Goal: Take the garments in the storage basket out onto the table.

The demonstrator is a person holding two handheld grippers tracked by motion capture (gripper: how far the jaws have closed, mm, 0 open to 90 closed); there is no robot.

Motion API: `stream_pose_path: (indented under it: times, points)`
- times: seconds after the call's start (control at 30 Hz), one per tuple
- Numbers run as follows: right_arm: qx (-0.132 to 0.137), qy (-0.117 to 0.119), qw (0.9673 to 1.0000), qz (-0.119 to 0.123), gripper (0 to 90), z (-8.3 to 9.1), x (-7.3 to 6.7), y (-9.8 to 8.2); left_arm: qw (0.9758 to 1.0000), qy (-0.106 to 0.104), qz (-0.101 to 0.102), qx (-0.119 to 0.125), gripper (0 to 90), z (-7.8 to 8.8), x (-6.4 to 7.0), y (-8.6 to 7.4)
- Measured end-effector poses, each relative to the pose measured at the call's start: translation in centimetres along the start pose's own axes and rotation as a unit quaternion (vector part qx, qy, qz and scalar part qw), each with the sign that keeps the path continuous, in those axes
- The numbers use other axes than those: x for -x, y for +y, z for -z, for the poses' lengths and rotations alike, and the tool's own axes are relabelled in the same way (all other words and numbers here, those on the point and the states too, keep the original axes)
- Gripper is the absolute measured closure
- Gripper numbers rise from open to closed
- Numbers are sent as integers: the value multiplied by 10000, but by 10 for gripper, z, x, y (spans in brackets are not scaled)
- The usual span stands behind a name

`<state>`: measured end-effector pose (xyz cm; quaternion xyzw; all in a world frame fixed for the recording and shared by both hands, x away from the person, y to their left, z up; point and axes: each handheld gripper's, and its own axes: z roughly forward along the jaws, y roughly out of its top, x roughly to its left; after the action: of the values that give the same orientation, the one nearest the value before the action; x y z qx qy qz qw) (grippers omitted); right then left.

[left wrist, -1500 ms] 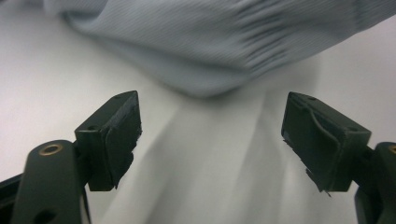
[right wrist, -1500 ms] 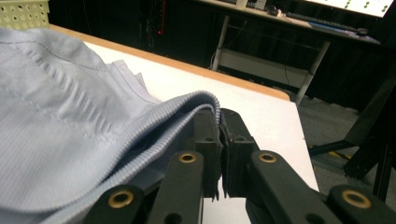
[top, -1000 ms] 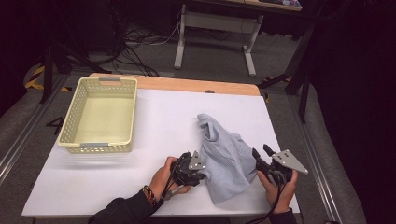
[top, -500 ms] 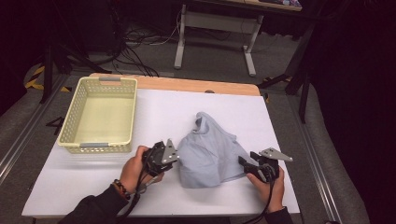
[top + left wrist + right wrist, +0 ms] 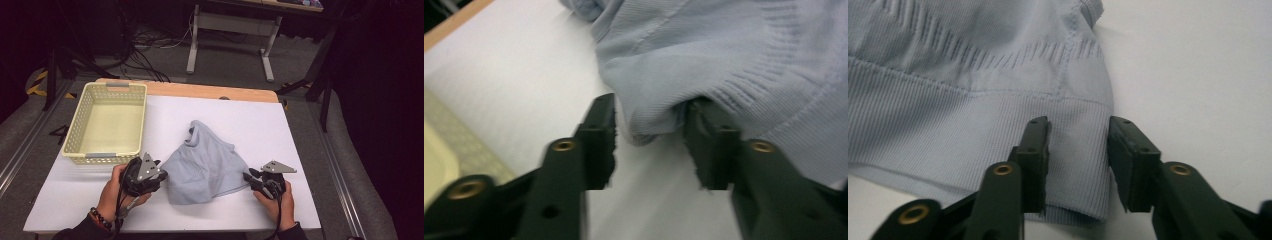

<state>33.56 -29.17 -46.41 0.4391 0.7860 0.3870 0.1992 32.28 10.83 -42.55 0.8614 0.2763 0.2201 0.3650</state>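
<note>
The pale blue knit garment (image 5: 205, 162) lies in a loose heap on the white worktop (image 5: 260, 125), spread out between the two grippers but not yet flat and not yet folded, so the work looks to be at an early stage — sorting the cloth out rather than finishing it. The left gripper (image 5: 150, 176) sits at the garment's near-left edge; in the left gripper view its jaws stand apart with a bunched fold of the ribbed fabric (image 5: 649, 107) poking in between them, one jaw tucked under the cloth's overhang, and they have just been opening, so the fold seems freed rather than pinched. The right gripper (image 5: 252, 179) is at the opposite, near-right corner; in the right gripper view its jaws straddle the ribbed hem band (image 5: 1078, 150), which lies flat between them and reaches back past their tips, and they have just been closing, though a gap shows on either side of the cloth (no real clamp yet, as far as I can judge). The cream basket (image 5: 85, 155) stands beyond the left jaws, with nothing inside that I can make out. What is left, by my reading: take hold of both corners, pull the garment flat, fold it — and perhaps move it to the basket.
</note>
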Motion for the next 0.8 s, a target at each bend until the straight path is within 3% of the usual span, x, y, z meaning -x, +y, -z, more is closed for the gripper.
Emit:
stream_pose_path:
  times: [0.03,0.1,0.23,0.27,0.33,0.53,0.6,0.63,0.7,0.8]
  points:
    - [-4,19,10000,23,734,0,0,0,9999,-19,122,119,471,3,2,-2]
    - [-54,52,9999,76,799,2,-1,-1,9994,-74,179,287,417,6,5,-4]
    - [-66,126,9998,102,843,9,-1,-3,9981,-211,209,549,355,12,9,-4]
    - [-28,150,9999,72,850,14,-3,-5,9966,-278,279,722,346,16,10,-5]
    - [61,153,9998,98,851,22,-8,-7,9954,-424,343,788,346,16,10,-5]
    - [162,102,9992,365,830,37,-30,-13,9953,-642,299,666,306,3,21,-4]
    - [215,90,9987,451,810,39,-32,-14,9952,-816,72,537,309,-5,33,-4]
    - [215,90,9987,451,810,39,-32,-14,9952,-816,72,537,309,-5,33,-4]
    - [358,-26,9982,488,735,41,-30,-13,9947,-921,-42,464,315,-11,40,-4]
    - [585,-208,9956,707,573,36,-24,-1,9932,-1137,-133,219,434,-23,47,-7]
